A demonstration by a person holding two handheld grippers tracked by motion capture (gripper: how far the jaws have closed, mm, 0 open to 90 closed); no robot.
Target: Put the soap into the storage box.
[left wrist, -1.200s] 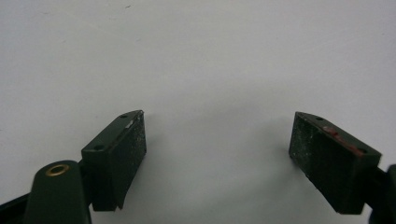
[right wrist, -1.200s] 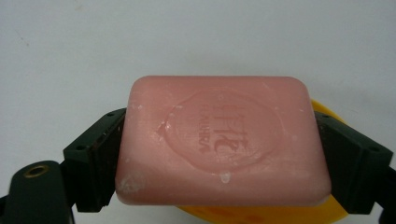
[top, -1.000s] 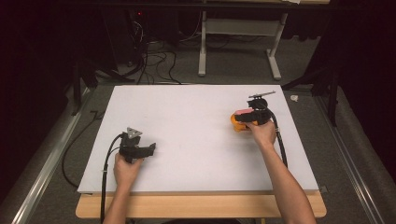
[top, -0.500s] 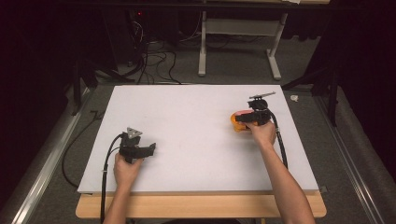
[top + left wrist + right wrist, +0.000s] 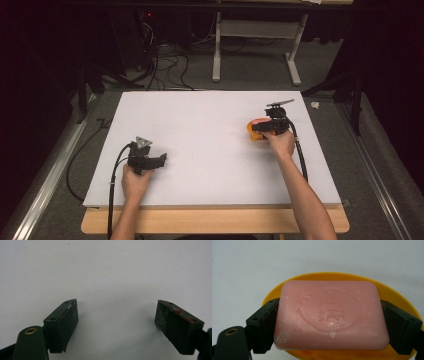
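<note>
The right gripper (image 5: 331,320) clamps the pink soap (image 5: 331,315) across its long axis, seemingly just above the yellow dish (image 5: 398,300). The left gripper (image 5: 117,322) rests open, well apart.

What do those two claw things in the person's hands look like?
Both are black. The left gripper carries a grey three-cornered plate on top and has flat, scuffed rectangular fingers. A black cable trails from it, and another from the right gripper. The forearms are bare, without sleeves.
</note>
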